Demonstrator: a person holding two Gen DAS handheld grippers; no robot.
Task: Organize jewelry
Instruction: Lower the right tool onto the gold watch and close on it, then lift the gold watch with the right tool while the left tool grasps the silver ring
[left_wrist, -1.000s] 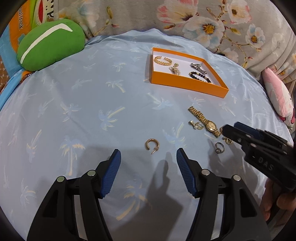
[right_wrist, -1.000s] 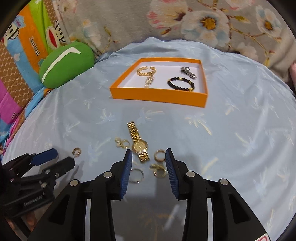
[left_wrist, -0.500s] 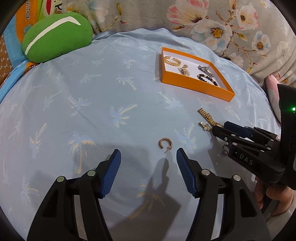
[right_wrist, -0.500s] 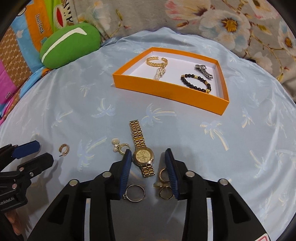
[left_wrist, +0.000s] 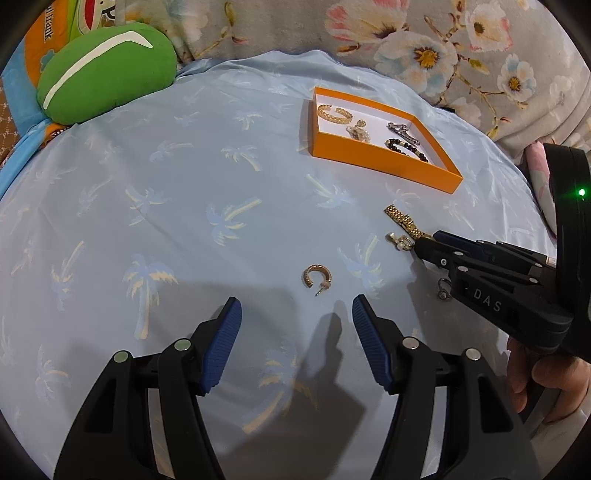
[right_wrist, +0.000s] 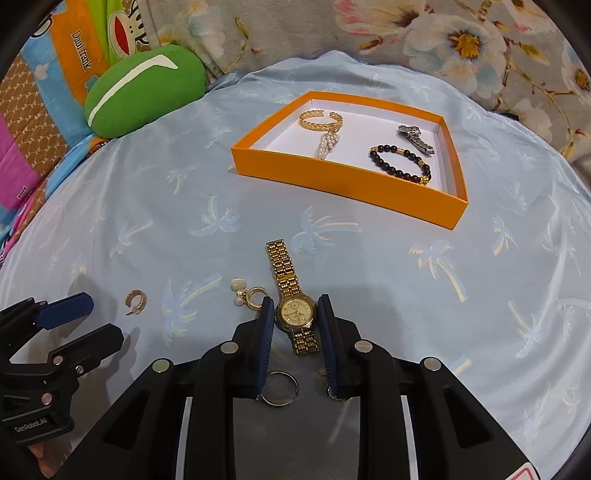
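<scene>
A gold watch (right_wrist: 293, 303) lies on the blue palm-print sheet; my right gripper (right_wrist: 294, 310) has a finger on each side of its face, jaws narrowed around it but not clamped. A gold hoop earring (left_wrist: 317, 277) lies just ahead of my open left gripper (left_wrist: 296, 312); it also shows in the right wrist view (right_wrist: 135, 300). An orange tray (right_wrist: 343, 186) at the back holds a gold cuff (right_wrist: 320, 119), a pearl piece (right_wrist: 327, 142), a black bead bracelet (right_wrist: 400, 162) and a silver piece (right_wrist: 415, 138). A pearl-and-gold earring (right_wrist: 249, 295) lies left of the watch.
A silver ring (right_wrist: 279, 387) and a small gold ring (right_wrist: 334, 394) lie under the right gripper. A green cushion (left_wrist: 107, 72) sits at the back left. Floral fabric (left_wrist: 424, 48) rises behind the tray. The sheet (left_wrist: 166, 206) spreads left of the tray.
My right gripper has moved forward and down over the watch, so its fingers now flank the watch face. My left gripper has edged a little closer to the hoop earring.
</scene>
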